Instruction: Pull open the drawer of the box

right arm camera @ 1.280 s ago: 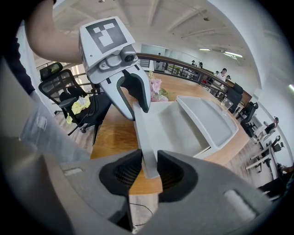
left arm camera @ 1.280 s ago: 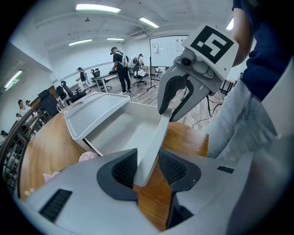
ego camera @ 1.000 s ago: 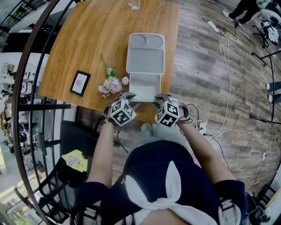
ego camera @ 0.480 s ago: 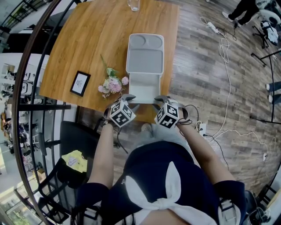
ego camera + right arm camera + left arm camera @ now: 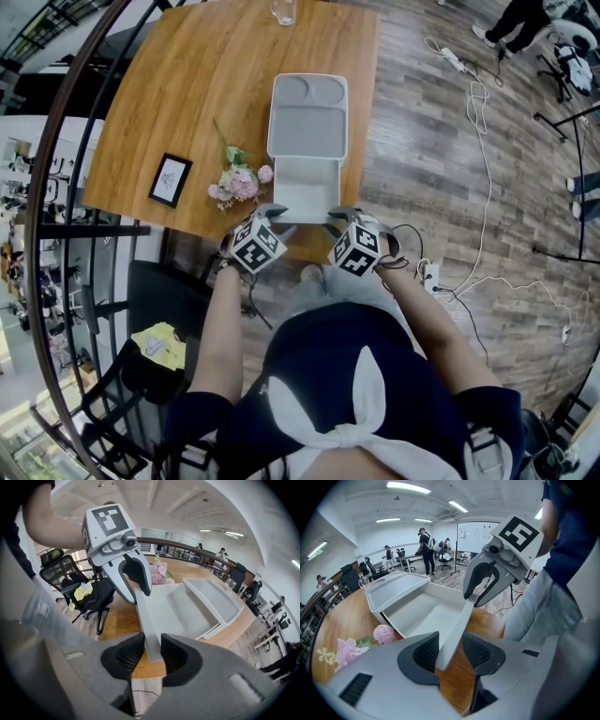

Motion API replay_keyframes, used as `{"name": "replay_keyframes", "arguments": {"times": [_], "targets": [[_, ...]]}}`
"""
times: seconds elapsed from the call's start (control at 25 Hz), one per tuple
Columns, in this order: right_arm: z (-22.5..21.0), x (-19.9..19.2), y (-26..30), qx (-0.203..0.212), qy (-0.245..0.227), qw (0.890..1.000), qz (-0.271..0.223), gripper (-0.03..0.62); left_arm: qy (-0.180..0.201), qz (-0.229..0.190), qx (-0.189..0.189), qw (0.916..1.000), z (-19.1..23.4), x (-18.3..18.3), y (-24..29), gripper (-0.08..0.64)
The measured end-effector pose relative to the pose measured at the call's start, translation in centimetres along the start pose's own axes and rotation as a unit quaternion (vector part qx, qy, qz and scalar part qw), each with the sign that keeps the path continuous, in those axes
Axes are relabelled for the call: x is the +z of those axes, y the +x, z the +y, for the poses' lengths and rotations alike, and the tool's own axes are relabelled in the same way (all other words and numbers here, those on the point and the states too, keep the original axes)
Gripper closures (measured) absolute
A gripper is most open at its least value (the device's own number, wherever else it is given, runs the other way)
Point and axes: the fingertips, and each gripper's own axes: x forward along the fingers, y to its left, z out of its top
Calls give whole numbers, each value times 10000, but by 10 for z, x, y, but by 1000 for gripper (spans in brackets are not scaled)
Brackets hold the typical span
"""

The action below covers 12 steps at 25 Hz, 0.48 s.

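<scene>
A grey box [image 5: 307, 117] sits on the wooden table [image 5: 187, 84], and its drawer [image 5: 307, 187] is drawn out toward the table's near edge. The drawer's front panel [image 5: 457, 625] runs between both grippers. My left gripper [image 5: 278, 214] is at the panel's left end. Its jaws [image 5: 449, 651] are opening: the panel lies against one pad, with a gap to the other. At the right end, my right gripper [image 5: 336, 214] is shut on the panel [image 5: 145, 620], and both pads [image 5: 152, 656] touch it. The drawer's inside looks empty.
Pink flowers [image 5: 239, 181] lie just left of the drawer, with a small framed picture [image 5: 171, 178] further left. A glass [image 5: 286, 9] stands at the table's far edge. A black chair [image 5: 141, 366] is below left. Cables [image 5: 478, 187] trail over the floor at right.
Both grippers and the drawer stand almost where they were. Only the head view has shifted slightly.
</scene>
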Motion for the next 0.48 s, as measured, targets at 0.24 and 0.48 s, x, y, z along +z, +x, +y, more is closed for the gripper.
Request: {"name": "replay_keyframes", "arguments": {"times": [0.24,0.48], "targets": [[-2,-1,-1,-27,169,9998,-125,476,-259,-239,-27,9994,1,4,0,380],[-7,4,-8,183,1018,9940,-343,430,-700,-551,-148,9959,-2,13,-11,340]]}}
